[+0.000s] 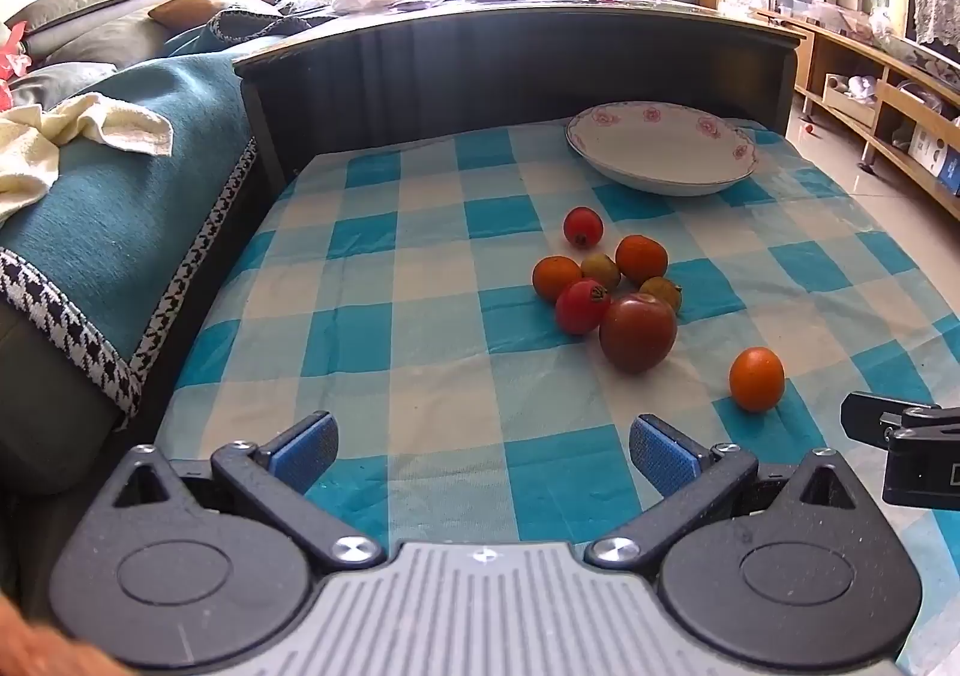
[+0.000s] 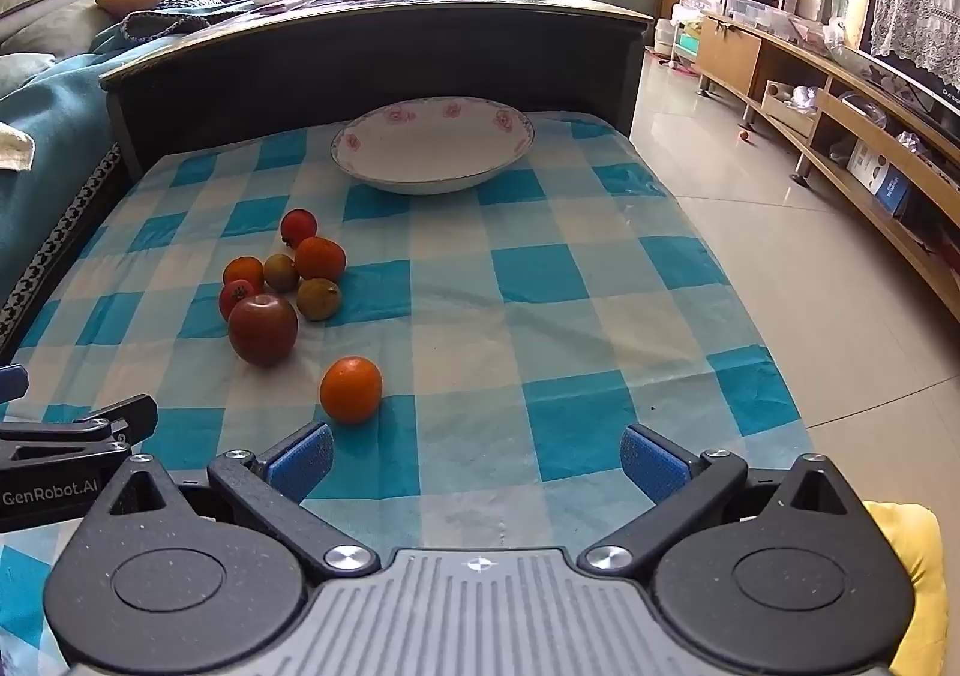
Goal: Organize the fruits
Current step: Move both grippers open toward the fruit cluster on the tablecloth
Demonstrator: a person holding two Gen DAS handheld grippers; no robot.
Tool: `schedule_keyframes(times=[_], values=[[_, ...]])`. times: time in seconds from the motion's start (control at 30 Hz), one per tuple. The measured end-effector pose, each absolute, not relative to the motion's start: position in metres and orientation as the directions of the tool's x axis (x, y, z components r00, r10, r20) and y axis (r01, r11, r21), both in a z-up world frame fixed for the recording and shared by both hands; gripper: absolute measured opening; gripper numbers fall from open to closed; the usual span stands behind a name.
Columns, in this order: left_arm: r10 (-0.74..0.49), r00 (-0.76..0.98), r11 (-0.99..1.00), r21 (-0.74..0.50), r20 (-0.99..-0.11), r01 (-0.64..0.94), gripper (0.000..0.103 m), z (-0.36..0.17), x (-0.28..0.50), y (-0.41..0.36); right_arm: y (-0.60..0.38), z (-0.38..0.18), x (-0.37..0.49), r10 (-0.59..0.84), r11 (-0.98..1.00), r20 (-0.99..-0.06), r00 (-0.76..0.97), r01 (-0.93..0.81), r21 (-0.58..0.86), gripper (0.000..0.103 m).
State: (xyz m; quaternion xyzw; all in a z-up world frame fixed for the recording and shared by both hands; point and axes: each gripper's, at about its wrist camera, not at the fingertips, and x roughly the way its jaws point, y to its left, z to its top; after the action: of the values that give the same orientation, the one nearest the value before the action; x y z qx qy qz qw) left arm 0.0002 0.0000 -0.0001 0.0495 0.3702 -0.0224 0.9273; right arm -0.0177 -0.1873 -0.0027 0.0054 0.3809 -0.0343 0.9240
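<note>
The fruit sits loose on the checked cloth [image 2: 540, 316] that covers the tabletop, and the white bowl [image 2: 432, 151] with pink flowers on its rim stands empty at the far end, so the sorting looks not yet begun; the bowl is most likely where the fruit is meant to go. Most of the fruit is bunched in one cluster [image 1: 612, 292] in the middle of the cloth, well short of the bowl: a big dark red apple [image 1: 637, 331] at the near side, with small red, orange and yellowish fruits touching or just beside it. One orange [image 2: 351, 389] lies apart from the cluster, nearer than the rest and a little to the right of it.

Both tools are held low over the near edge of the tabletop, pointing toward the bowl, as if lining up a first pick. The left tongs [image 1: 483, 451] are spread wide and hold nothing, with only bare cloth between the blue pads. The right tongs [image 2: 477, 457] are also spread wide and empty; the lone orange sits just beyond the left pad, near it but not between the pads, so I judge it the easiest first target.
</note>
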Motion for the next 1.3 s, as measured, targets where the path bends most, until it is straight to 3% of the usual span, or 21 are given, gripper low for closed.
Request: schedule_keyframes(times=[1.3], values=[[-0.014, 0.702, 0.995, 0.059, -0.712, 0.080, 0.103, -0.0066, 0.0036, 0.0003, -0.1827, -0.0123, -0.0139, -0.032, 0.999, -0.728, 0.685, 0.035, -0.011, 0.092]])
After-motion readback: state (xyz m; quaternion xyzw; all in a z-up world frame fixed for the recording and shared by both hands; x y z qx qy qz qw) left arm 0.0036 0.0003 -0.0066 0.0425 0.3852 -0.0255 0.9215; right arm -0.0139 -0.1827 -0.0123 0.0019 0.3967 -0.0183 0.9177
